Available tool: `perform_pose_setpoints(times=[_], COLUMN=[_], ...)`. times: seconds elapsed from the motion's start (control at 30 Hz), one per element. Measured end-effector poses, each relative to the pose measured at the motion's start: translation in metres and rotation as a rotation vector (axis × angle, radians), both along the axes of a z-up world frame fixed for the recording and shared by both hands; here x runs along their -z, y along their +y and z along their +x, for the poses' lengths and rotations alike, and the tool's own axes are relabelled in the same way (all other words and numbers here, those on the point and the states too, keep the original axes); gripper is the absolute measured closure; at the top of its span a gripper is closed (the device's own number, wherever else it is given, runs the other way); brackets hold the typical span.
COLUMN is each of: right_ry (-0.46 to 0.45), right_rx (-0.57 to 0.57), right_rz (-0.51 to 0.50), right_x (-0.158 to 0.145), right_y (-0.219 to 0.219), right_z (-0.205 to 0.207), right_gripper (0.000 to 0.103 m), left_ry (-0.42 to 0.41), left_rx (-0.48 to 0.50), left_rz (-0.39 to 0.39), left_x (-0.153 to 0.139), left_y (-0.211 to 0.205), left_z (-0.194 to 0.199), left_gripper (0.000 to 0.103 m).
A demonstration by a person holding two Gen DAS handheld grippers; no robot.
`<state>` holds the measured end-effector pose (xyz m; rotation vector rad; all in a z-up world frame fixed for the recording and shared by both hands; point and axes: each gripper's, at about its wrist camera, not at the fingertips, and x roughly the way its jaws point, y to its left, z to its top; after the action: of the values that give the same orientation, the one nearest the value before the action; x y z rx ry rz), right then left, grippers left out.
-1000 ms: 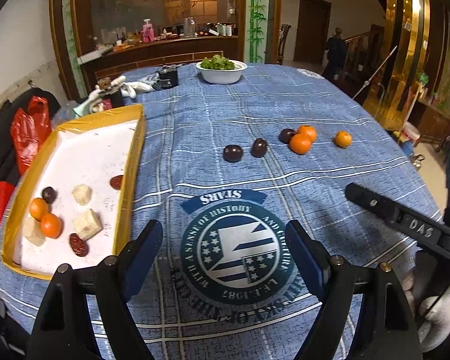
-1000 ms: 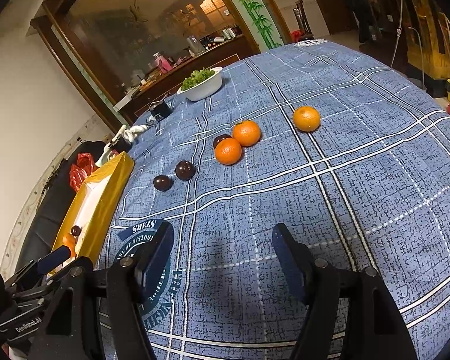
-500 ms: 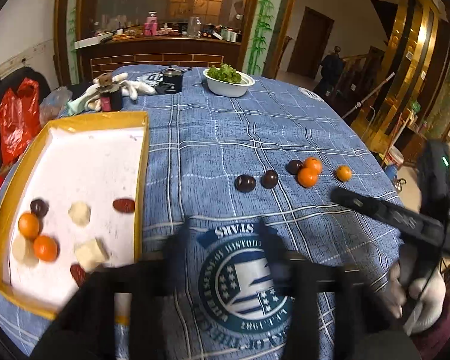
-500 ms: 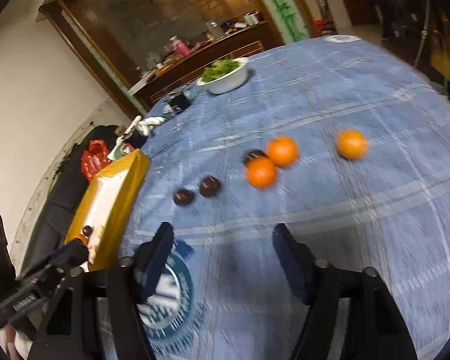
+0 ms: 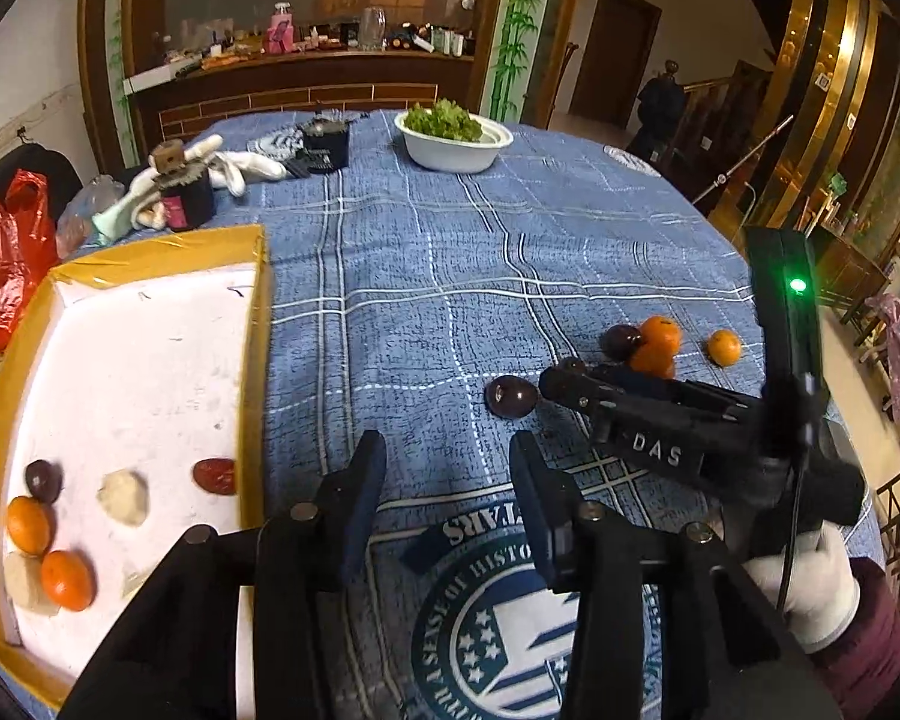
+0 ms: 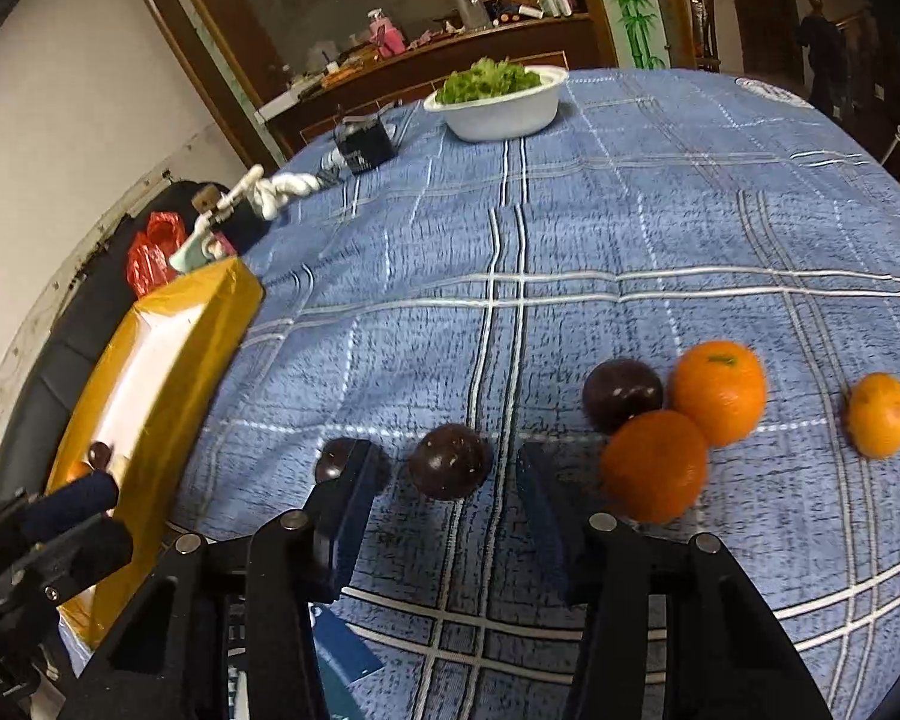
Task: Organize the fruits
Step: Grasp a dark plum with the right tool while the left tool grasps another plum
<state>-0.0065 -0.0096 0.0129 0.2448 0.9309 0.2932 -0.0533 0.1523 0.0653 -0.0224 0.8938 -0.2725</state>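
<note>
My right gripper [image 6: 444, 486] is open, its fingers either side of a dark plum [image 6: 449, 461] on the blue cloth. Another dark plum [image 6: 337, 461] lies just left of it, partly behind the left finger. A third plum [image 6: 621, 391] touches two oranges [image 6: 654, 463] [image 6: 719, 391]; a smaller orange [image 6: 877, 414] lies further right. My left gripper [image 5: 447, 468] is open and empty beside the yellow-rimmed tray [image 5: 257, 324], which holds oranges [image 5: 66, 579], a plum [image 5: 43, 479], a red date [image 5: 215, 475] and pale pieces. The right gripper also shows in the left wrist view [image 5: 561, 384].
A white bowl of greens [image 6: 501, 102] stands at the far side of the table. A black box [image 6: 366, 144], white gloves [image 5: 234, 159] and a small jar [image 5: 180, 198] lie at the far left. A red bag [image 5: 6, 252] hangs off the left edge.
My right gripper has moved forward and down to the fruit, now straddling a dark plum. My left gripper has risen and its fingers have come closer together.
</note>
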Motion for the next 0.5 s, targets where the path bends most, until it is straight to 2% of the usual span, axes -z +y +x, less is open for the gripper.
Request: perform_pose_setpoints(times=[0.03, 0.07, 0.1, 0.33, 0.5], right_ry=[-0.011, -0.011, -0.008, -0.073, -0.071], right_rx=[-0.002, -0.015, -0.024, 0.029, 0.061], right_rz=[-0.008, -0.016, -0.016, 0.046, 0.087], right_x=[-0.001, 0.000, 0.000, -0.016, -0.020], right_y=[0.001, 0.003, 0.005, -0.017, -0.028], right_z=[0.000, 0.000, 0.000, -0.008, -0.006], right_gripper=[0.054, 0.069, 0.076, 0.076, 0.076], left_ry=[0.007, 0.014, 0.019, 0.053, 0.064], left_rx=[0.001, 0.001, 0.001, 0.025, 0.052], left_rz=[-0.001, -0.002, -0.002, 0.019, 0.036], left_x=[0.003, 0.006, 0.008, 0.023, 0.036], left_y=[-0.002, -0.004, -0.006, -0.027, -0.049], left_z=[0.003, 0.007, 0.009, 0.026, 0.044], left_gripper=[0.062, 0.062, 0.062, 0.062, 0.059])
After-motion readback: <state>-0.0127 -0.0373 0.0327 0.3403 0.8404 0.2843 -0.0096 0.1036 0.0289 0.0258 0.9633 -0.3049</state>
